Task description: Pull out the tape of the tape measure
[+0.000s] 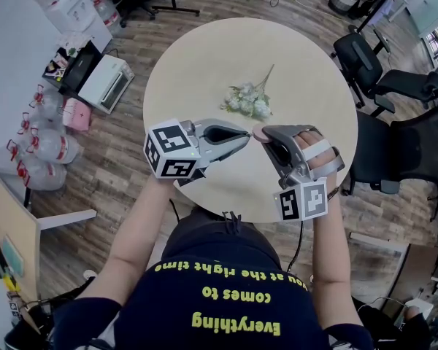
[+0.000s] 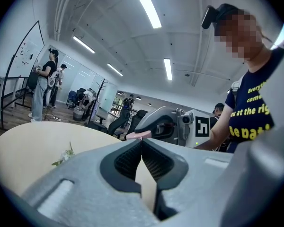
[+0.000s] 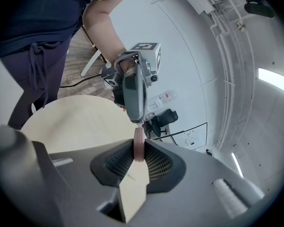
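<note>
A small round pink tape measure (image 1: 260,132) hangs above the round table (image 1: 197,71), clamped edge-on between the pads of my right gripper (image 1: 267,135). The right gripper view shows the pink case (image 3: 139,148) squeezed between the ribbed pads. My left gripper (image 1: 246,133) comes in from the left. Its jaws are shut, and their tips meet on a small pale tab (image 3: 138,124) at the case's far edge. In the left gripper view the closed tips (image 2: 141,141) sit right under the pink case (image 2: 139,135). No length of tape shows between the two grippers.
A bunch of white artificial flowers (image 1: 248,99) lies on the table beyond the grippers. Black office chairs (image 1: 394,144) stand to the right of the table. Boxes and bags (image 1: 66,86) sit on the floor at the left. People stand far off by a whiteboard (image 2: 26,60).
</note>
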{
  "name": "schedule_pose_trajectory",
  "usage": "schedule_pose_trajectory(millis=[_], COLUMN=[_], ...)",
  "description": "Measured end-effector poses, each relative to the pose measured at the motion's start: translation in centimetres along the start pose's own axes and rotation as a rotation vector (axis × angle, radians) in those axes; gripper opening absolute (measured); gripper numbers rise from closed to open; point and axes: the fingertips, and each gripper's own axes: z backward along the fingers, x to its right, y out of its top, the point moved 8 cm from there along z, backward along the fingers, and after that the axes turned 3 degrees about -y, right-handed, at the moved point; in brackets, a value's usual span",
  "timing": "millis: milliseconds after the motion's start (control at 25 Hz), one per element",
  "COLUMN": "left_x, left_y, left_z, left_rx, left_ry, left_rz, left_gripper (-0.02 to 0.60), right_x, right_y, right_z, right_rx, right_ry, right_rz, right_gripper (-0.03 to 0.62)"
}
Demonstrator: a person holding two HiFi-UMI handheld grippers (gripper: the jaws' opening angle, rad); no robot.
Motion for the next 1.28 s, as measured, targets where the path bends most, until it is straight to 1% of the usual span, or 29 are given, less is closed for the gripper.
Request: schedule_pose_trajectory(millis=[800,1280], left_x=[-1.3,-2.2], left_y=[-0.1,-0.2], left_z=[1.8,3.9], left_rx=[-0.014,-0.013], left_ry=[0.042,0.089], left_rz=[0.026,0.039], left_gripper=[0.005,0.004], right_x=[0.1,0.1], right_y=[-2.8,-4.4], right_z=[1.2,1.6], right_rx=[-0.100,-0.147], right_ry=[-0.023,-0.036], right_rz=[-0.058,-0.096], right_gripper=[0.083,0.083])
